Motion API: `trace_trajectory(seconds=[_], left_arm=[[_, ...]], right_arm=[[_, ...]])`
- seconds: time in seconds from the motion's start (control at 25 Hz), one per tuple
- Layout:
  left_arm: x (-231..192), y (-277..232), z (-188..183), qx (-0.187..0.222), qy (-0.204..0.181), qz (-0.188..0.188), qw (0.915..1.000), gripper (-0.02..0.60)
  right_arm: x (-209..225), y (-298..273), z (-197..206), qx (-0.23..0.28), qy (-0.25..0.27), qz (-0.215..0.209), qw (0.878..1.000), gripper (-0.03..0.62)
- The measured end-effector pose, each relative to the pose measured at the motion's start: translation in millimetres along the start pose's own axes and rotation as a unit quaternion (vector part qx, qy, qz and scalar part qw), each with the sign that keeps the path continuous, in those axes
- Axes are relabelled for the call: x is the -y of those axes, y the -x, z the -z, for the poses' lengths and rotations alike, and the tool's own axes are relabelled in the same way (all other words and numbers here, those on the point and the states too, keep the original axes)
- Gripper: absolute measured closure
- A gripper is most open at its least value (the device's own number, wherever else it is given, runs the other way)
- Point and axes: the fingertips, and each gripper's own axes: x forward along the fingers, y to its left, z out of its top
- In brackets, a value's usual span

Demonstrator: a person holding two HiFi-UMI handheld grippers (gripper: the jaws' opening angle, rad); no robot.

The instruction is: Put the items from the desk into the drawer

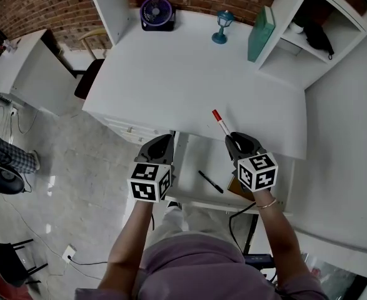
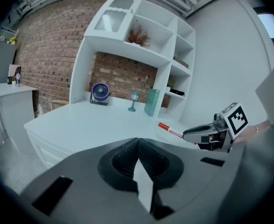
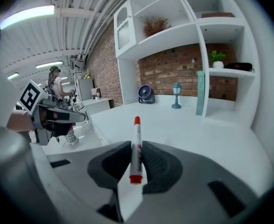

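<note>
In the head view, the white desk [image 1: 183,67] filled the upper middle, and the open drawer [image 1: 196,158] stuck out from its 6 o'clock edge. The left gripper [image 1: 161,144] hung at the drawer's 9 o'clock side, over its left rim. The right gripper [image 1: 236,141] sat at about 3 o'clock from it, above the drawer. It held a red-capped marker [image 1: 220,122] that pointed toward 11 o'clock, with the cap over the desk's near edge. A black pen [image 1: 211,182] lay inside the drawer, at 7 o'clock from the right gripper. On the far desk stood a fan [image 1: 156,12] at 12 o'clock, a lamp [image 1: 222,27] at 1 o'clock and a teal book [image 1: 260,33] at 2 o'clock.

In the left gripper view, the tongs were pressed together with nothing between them. The marker showed at 2 o'clock, sticking out of the right gripper.

In the right gripper view, the tongs were narrow and clamped on the marker's barrel. The marker's red cap pointed to 12 o'clock and its other red end sat between the pads. The left gripper showed at 9 o'clock.
</note>
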Motion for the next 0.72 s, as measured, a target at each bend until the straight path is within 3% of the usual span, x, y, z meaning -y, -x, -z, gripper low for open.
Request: trace_trajectory(seconds=[0.72], left_arm=[[16, 16, 17, -0.018, -0.009, 0.015, 0.9997, 0.583]], right_arm=[[-45, 19, 48, -0.026, -0.001, -0.040, 0.999, 0.519]])
